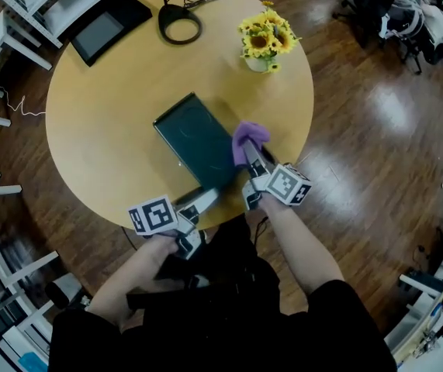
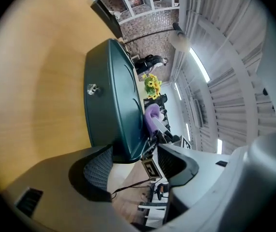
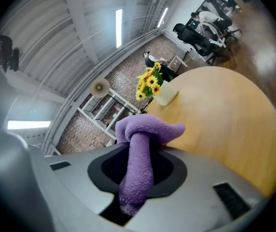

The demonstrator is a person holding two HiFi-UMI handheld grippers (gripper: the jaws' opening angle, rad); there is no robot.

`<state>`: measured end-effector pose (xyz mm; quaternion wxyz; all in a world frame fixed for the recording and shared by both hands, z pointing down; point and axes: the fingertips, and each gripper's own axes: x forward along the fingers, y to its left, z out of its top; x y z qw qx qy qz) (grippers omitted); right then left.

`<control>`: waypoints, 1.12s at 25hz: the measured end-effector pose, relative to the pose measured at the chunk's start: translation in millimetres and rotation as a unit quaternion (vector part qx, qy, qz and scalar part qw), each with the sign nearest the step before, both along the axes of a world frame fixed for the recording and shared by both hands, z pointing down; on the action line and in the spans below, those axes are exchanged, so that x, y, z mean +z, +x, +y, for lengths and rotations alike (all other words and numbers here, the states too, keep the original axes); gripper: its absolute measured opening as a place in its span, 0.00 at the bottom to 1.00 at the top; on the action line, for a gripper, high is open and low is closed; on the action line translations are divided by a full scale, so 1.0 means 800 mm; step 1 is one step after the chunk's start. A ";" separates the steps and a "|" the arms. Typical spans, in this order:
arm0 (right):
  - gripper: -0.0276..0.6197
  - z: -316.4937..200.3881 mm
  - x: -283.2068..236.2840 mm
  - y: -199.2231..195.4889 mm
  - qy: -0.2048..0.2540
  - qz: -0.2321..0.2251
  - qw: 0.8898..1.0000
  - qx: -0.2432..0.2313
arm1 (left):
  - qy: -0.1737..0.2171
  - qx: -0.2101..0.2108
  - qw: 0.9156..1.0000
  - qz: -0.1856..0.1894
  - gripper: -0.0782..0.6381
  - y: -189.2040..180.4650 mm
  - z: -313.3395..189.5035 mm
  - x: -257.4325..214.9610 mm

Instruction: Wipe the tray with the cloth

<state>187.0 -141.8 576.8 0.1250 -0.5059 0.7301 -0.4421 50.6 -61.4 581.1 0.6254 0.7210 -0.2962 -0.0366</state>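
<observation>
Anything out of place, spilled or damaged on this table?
Nothing stands out: no spill, no damage. The dark green tray lies on the round table, its near corner close to the edge. The right gripper holds the purple cloth.

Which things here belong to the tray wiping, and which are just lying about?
Job: dark green tray; purple cloth, clamped in the right gripper; left gripper, open at the tray's near end.
Lying about: sunflowers in a pot; black tablet; black ring-shaped stand with its cable.

Bright ceiling strip lights, glare on floor, fisheye-warped dark edges
</observation>
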 end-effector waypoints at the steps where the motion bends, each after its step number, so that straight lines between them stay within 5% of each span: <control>1: 0.17 -0.009 0.000 0.015 -0.002 0.001 1.000 0.012 | 0.002 0.013 1.000 0.005 0.49 0.016 -0.001 -0.003; 7: 0.17 -0.037 -0.001 0.078 -0.011 -0.043 0.997 0.065 | -0.005 0.057 0.998 0.003 0.49 0.081 -0.012 0.007; 13: 0.17 -0.007 0.030 0.107 -0.036 -0.124 0.977 0.171 | -0.002 0.094 0.995 0.022 0.44 0.082 -0.019 0.006; 17: 0.17 0.013 0.026 0.100 -0.005 -0.175 0.962 0.207 | 0.076 0.086 0.993 -0.028 0.43 0.019 -0.055 -0.030; 20: 0.17 0.034 0.021 0.090 0.014 -0.191 0.958 0.211 | 0.163 0.037 0.981 -0.093 0.44 -0.049 -0.107 -0.053; 23: 0.17 0.055 0.026 0.072 0.017 -0.213 0.953 0.214 | 0.231 0.019 0.957 -0.176 0.50 -0.092 -0.175 -0.047; 25: 0.17 0.068 0.034 0.062 0.014 -0.250 0.941 0.229 | 0.253 0.040 0.945 -0.202 0.53 -0.088 -0.214 -0.037; 28: 0.17 0.083 0.042 0.046 0.007 -0.295 0.924 0.243 | 0.247 0.096 0.944 -0.198 0.56 -0.056 -0.240 -0.018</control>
